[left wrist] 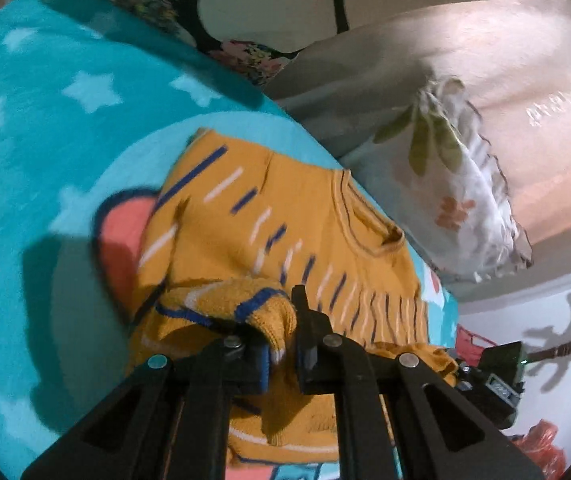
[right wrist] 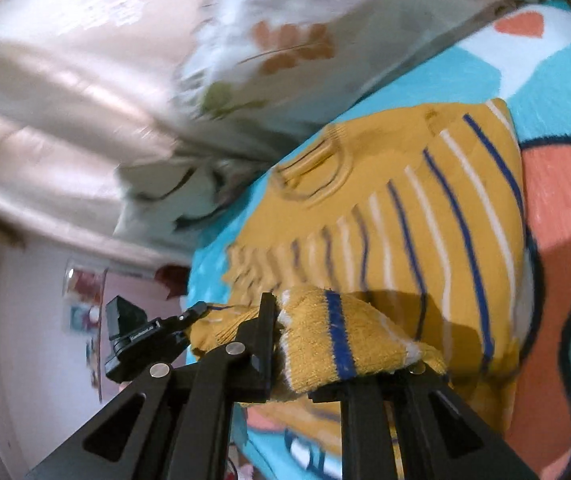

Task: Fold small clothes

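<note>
A small mustard-yellow knitted sweater with blue and white stripes lies on a teal blanket; it also shows in the right wrist view, neck opening toward the pillows. My left gripper is shut on a bunched part of the sweater's edge and lifts it over the body. My right gripper is shut on another bunched part of the edge, draped over its right finger. The other gripper shows at the left of the right wrist view.
The teal blanket with white stars and a cartoon print covers the bed. Floral pillows and a pinkish cushion lie just beyond the sweater's collar. The bed's edge and a wall are to the side.
</note>
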Available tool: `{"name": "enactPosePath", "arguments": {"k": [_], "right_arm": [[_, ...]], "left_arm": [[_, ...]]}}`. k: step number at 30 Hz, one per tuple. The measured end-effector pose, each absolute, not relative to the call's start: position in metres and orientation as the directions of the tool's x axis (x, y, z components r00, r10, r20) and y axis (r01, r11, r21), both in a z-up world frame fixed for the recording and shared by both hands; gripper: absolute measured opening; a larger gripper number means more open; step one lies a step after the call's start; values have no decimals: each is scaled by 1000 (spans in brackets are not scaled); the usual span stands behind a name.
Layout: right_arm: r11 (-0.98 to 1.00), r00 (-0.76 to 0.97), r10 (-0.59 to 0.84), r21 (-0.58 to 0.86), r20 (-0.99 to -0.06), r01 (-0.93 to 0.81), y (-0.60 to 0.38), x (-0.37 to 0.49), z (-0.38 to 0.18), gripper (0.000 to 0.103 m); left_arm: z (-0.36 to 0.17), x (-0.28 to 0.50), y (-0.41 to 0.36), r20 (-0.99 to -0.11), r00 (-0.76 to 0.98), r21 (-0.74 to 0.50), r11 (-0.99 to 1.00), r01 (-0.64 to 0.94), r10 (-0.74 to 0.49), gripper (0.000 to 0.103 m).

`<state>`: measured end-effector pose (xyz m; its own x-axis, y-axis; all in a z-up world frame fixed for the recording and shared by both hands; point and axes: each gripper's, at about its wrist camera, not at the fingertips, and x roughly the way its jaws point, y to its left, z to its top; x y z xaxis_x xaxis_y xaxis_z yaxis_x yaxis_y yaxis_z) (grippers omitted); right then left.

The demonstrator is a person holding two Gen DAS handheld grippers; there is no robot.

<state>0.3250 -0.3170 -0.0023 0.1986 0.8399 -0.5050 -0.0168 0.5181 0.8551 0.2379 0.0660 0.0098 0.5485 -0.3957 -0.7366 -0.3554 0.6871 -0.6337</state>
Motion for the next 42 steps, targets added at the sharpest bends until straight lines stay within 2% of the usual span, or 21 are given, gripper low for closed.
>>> {"name": "enactPosePath", "arguments": {"k": [2,3,7,10,11,12,14,18,20,23,28,29,30,31,32,34,36,38,42], "right_arm": [[491,225,839,868,-495,75,-323,341,-19,26],[465,244,843,878,-479,117,-326,347,-27,35],[374,321,837,892,-442,253,-330,367,-50,43],[360,359,820,890,-445,280,-336,376,-52,53],[343,374,820,894,-434,287,-339,377,-51,54],[320,388,821,900,-420,296,-343,379,-52,57],[309,409,809,898,-422,314,-350,383,-50,58],[425,401,777,874,-486,237,-350,389,-27,60],[557,369,740,820,-562,130,-340,389,-7,61],[735,315,647,678,-694,-15,-324,382,6,63],[881,300,473,448,-828,-153,-292,379,-2,63],[896,290,442,407,-849,-176,-285,380,-5,61],[905,266,418,373,-869,-203,-283,379,-11,33],[914,239,386,334,-891,-229,-276,382,-15,15],[916,246,378,323,-893,-237,-283,382,-17,15],[928,263,350,295,-899,-227,-282,392,-16,5],[950,289,294,244,-911,-194,-287,403,-20,5],[963,305,262,227,-916,-145,-292,415,-25,8],[948,330,319,303,-889,-99,-311,419,-12,14]], "left_arm": [[4,256,72,-735,541,-645,669,-370,-410,9],[1,262,75,-728,538,-658,654,-373,-425,11],[-13,282,85,-693,530,-712,580,-395,-490,17],[-18,286,98,-623,569,-779,484,-398,-536,34],[-20,286,105,-590,595,-806,435,-401,-546,45],[-22,286,110,-568,612,-823,399,-405,-551,52],[-23,287,118,-562,630,-827,374,-419,-537,54],[0,294,113,-659,591,-738,549,-392,-465,59],[12,296,100,-717,567,-655,672,-346,-406,63],[19,298,84,-790,530,-509,812,-286,-309,67],[1,303,64,-879,448,-281,936,-211,-163,67],[-4,307,58,-900,418,-220,957,-189,-124,64],[-11,312,50,-924,380,-126,978,-166,-55,50],[-16,314,45,-932,361,-74,986,-148,-16,46],[-19,315,40,-934,358,-37,991,-131,12,45],[-19,317,33,-929,365,12,993,-119,55,45],[-19,319,29,-925,372,33,992,-118,75,45],[-20,320,31,-922,383,10,991,-131,60,45],[-12,312,51,-914,401,-131,976,-176,-51,45]]}}
